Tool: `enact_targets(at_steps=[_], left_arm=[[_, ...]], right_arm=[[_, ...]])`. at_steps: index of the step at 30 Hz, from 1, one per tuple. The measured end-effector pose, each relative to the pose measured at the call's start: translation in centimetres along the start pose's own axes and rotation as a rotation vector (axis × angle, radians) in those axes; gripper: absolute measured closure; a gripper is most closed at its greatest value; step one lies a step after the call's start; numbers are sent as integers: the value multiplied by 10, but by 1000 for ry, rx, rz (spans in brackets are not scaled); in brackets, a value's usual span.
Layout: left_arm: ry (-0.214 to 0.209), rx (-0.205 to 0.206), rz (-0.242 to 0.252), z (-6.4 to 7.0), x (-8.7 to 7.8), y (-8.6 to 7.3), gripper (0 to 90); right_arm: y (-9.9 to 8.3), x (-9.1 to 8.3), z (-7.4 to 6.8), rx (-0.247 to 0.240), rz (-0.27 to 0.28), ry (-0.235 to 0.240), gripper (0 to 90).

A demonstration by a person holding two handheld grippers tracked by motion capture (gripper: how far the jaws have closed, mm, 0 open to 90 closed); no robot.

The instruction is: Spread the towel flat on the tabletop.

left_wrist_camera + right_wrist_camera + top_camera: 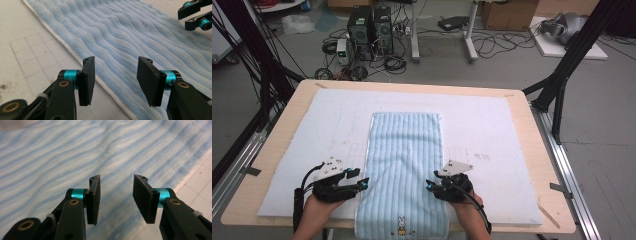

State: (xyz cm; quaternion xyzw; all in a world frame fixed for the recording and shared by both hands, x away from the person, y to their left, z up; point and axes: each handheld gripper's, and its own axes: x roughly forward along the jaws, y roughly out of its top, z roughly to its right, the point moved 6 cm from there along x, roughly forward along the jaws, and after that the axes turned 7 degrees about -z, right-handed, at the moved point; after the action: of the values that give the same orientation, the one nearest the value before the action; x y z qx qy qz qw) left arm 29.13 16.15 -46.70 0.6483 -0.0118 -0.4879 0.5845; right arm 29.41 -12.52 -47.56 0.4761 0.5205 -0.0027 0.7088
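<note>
Light-blue striped terry towel point(404, 170), flat on worktop point(277, 150). Left hand-held gripper point(362, 184) and right hand-held gripper point(430, 186): released, flanking near edges. Step: approach. Next: pinch both edges.

Grey floor point(602, 125) beyond the wooden table point(282, 130), cables point(492, 45) sprawling everywhere, two computer towers point(371, 27) standing together, cardboard box point(509, 14) at the back.

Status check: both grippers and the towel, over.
Left gripper open at the striped light-blue terry towel's left edge. Right gripper open at its right edge. Towel flat on the white mat, ungrasped. Nothing in the way.
</note>
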Motion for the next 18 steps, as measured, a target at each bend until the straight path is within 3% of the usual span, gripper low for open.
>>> enact_targets(at_steps=[3,4,6,7,9,11,16,18], left_arm=[[9,-7,-46,-4,16,0,485],[9,8,-61,-4,20,-1,498],[20,64,-90,1,27,-4,632],[44,92,-93,3,28,-4,694],[33,117,-100,7,27,-5,855],[21,130,-105,9,24,-7,869],[-69,128,-136,11,15,-13,873],[-96,126,-139,9,13,-12,858]], right_arm=[[-2,13,1,-8,-50,9,665],[-2,13,0,-13,-42,16,720],[-2,11,-2,-27,-56,39,842],[-2,11,-4,-39,-64,49,857],[-3,9,-6,-51,-75,51,869],[-5,7,-7,-55,-76,70,871],[-13,-2,-12,-66,-100,122,869],[-15,-5,-13,-85,-103,132,824]])
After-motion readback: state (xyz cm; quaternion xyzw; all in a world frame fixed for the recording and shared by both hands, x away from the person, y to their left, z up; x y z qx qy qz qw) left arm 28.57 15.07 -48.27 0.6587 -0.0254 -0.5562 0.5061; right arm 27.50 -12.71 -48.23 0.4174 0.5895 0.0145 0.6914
